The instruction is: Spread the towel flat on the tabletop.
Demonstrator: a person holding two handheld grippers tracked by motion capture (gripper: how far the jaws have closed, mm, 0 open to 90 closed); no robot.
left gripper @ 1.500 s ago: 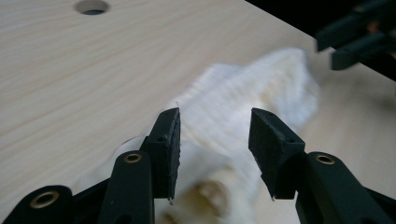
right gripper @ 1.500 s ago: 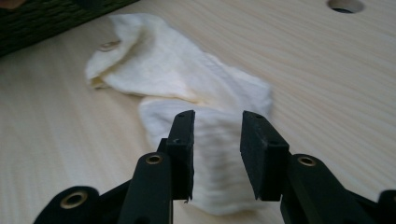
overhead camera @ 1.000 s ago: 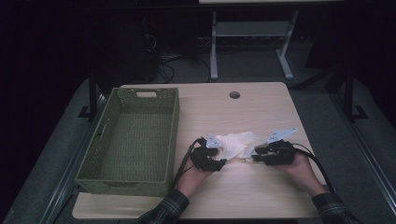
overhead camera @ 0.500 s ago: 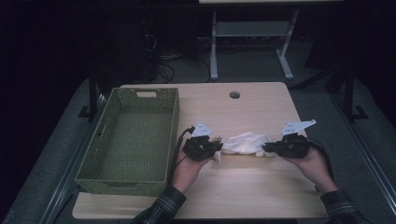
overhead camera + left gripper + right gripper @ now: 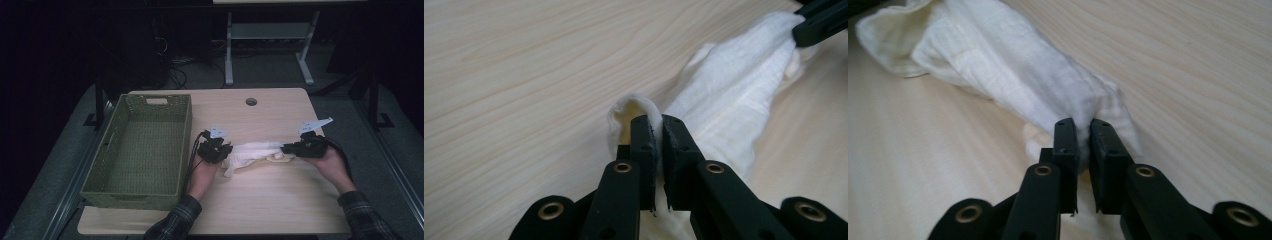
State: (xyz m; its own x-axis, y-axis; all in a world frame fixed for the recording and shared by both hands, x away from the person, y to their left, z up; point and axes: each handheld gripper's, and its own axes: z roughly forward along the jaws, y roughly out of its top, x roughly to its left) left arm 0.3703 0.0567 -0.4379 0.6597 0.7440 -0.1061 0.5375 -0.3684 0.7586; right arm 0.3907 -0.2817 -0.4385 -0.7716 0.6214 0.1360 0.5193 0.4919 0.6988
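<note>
Cloth (image 5: 252, 151), white and bunched into a rope, is stretched between my two grippers just above the worktop (image 5: 260, 210), right of the green basket (image 5: 142, 150). My left gripper (image 5: 658, 131) has its jaws clamped on one end, with only a thin fold of fabric between the pads and a small loop poking out past the tips. My right gripper (image 5: 1083, 132) has its jaws clamped on the other end, again on a narrow edge of the bundle. In the high view the left gripper (image 5: 216, 149) and right gripper (image 5: 302, 146) sit well apart with the cloth sagging a bit in the middle.

Risks, my guess: both bites are shallow, so pulling the ends further apart could slip the fabric out of one pair of jaws and drop that end. The cloth is twisted, not flat, so spreading it may leave it folded on itself. The loose tail hanging near the left gripper could drag on the worktop or snag the basket rim if I swing that way.
</note>
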